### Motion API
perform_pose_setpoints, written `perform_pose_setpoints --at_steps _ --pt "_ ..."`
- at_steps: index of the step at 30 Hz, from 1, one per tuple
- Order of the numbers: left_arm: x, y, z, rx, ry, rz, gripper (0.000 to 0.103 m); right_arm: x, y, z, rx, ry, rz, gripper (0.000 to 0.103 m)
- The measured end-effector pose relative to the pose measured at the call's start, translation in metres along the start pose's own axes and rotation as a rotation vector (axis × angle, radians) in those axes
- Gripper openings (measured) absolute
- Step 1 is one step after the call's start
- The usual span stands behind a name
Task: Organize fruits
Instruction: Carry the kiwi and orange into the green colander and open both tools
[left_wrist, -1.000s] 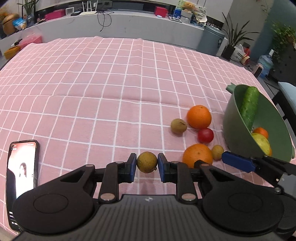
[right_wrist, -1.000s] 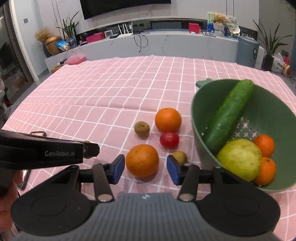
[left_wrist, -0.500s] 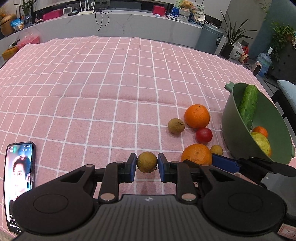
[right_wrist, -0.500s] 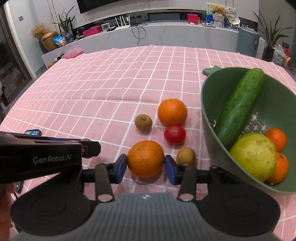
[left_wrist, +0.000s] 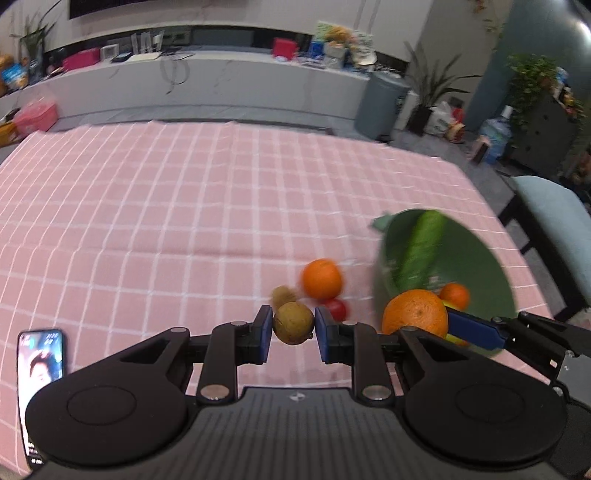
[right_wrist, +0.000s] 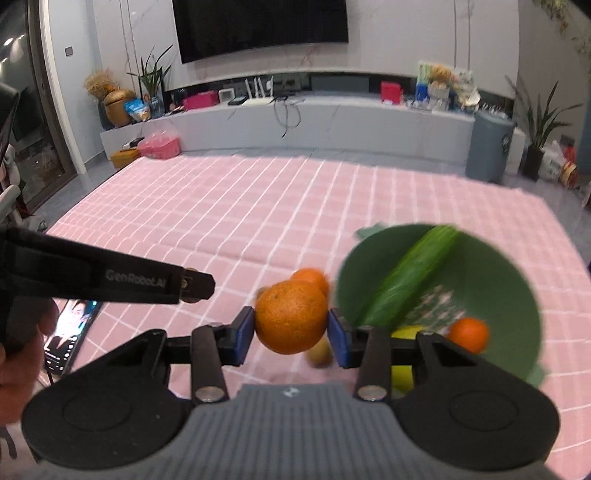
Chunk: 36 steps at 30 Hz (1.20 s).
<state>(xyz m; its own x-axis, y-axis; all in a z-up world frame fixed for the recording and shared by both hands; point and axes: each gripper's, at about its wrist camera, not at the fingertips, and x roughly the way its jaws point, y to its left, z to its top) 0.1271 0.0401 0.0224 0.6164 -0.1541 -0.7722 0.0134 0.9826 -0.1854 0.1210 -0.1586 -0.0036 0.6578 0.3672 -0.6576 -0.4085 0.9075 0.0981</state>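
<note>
A: Where do things stand?

B: The left gripper (left_wrist: 293, 328) has its fingers (left_wrist: 263, 334) clamped on a small brown fruit (left_wrist: 293, 323), clear of the pink checked desk (left_wrist: 147, 221). The right gripper (right_wrist: 291, 332) has just been closing, and its fingers (right_wrist: 244, 334) now pinch a large orange (right_wrist: 291, 316), also in the air. The green bowl (right_wrist: 517, 295) sits at about two o'clock from both, with a cucumber (right_wrist: 406, 277) lying across it and a small orange (right_wrist: 469, 335) inside.

A: What could go wrong?

B: Both fruits are round and held only at two points, so I'd guess a quick swing could let either one roll out. The two grippers are close together, so they could knock each other over the bowl. The cucumber takes up much of the bowl, and a dropped orange might bounce off it. Another orange (left_wrist: 322, 278), a red fruit (left_wrist: 337, 309) and a phone (left_wrist: 41, 363) at nine o'clock remain on the desk.

A: Any writing?

B: "GenRobot.AI" on the left gripper's side, in the right wrist view. The phone screen is too blurred to read.
</note>
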Motion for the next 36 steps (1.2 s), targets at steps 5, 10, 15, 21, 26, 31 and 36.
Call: perform_pose_setpoints --at_steps 5,10,15,21,26,31,36 --pt "0.000 -0.036 0.014 0.072 -0.007 -0.056 0.027 -0.025 -0.033 0.004 0.013 -0.023 -0.048 0.040" --pt "0.010 -0.074 0.018 0.143 0.005 -0.124 0.027 -0.036 -0.063 0.006 0.018 -0.027 -0.106 0.040" --pt "0.037 -0.100 0.021 0.174 0.079 -0.188 0.027 -0.033 -0.088 0.007 0.002 -0.004 -0.154 0.040" --pt "0.069 -0.121 0.023 0.219 0.146 -0.200 0.027 -0.014 -0.113 0.002 -0.044 0.070 -0.184 0.040" --pt "0.089 -0.123 0.016 0.231 0.194 -0.194 0.027 0.005 -0.123 -0.003 -0.068 0.121 -0.187 0.040" --pt "0.099 -0.124 0.016 0.234 0.207 -0.195 0.027 0.018 -0.124 -0.008 -0.087 0.156 -0.177 0.040" --pt "0.101 -0.124 0.018 0.234 0.210 -0.203 0.027 0.029 -0.123 -0.014 -0.113 0.180 -0.180 0.040"
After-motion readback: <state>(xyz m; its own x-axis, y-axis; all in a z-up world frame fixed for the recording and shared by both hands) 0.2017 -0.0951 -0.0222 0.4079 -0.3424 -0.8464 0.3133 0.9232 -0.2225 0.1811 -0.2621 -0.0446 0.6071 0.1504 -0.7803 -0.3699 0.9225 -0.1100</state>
